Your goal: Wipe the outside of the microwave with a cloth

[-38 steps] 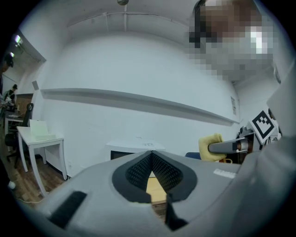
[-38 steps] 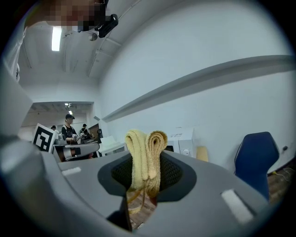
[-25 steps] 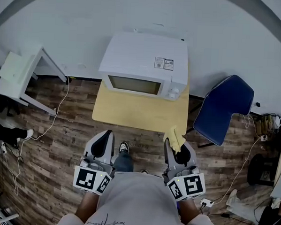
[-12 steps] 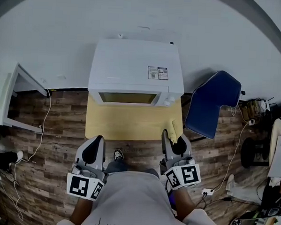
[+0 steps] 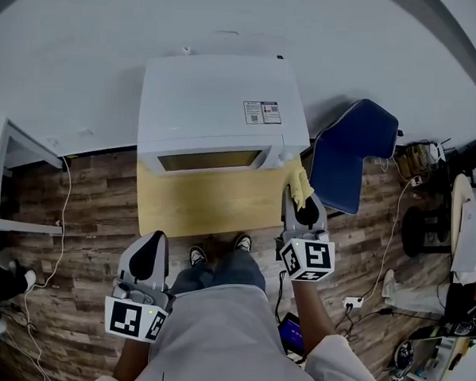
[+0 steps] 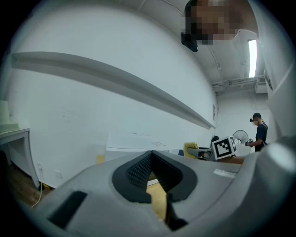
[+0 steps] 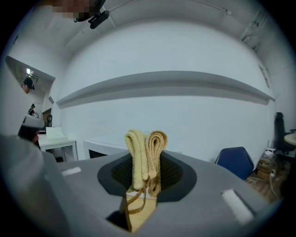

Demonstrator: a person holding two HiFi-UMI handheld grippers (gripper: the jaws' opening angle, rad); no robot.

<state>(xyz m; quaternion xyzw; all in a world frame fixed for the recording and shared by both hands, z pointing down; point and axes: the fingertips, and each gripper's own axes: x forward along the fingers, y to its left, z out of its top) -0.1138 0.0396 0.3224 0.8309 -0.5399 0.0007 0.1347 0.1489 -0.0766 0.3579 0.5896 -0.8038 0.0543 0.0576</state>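
Pinching the folded cloth (image 5: 301, 184), right tongs (image 5: 299, 198) hover by the microwave (image 5: 218, 105) corner; left tongs (image 5: 150, 245) pressed together, empty. Press flat, sweep evenly.

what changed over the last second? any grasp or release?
The right gripper, shut on the yellow cloth, moved forward towards the microwave, near its front right corner; contact is unclear. The person stepped closer to the table. The left gripper stayed low, shut and empty. Nothing grasped or released.
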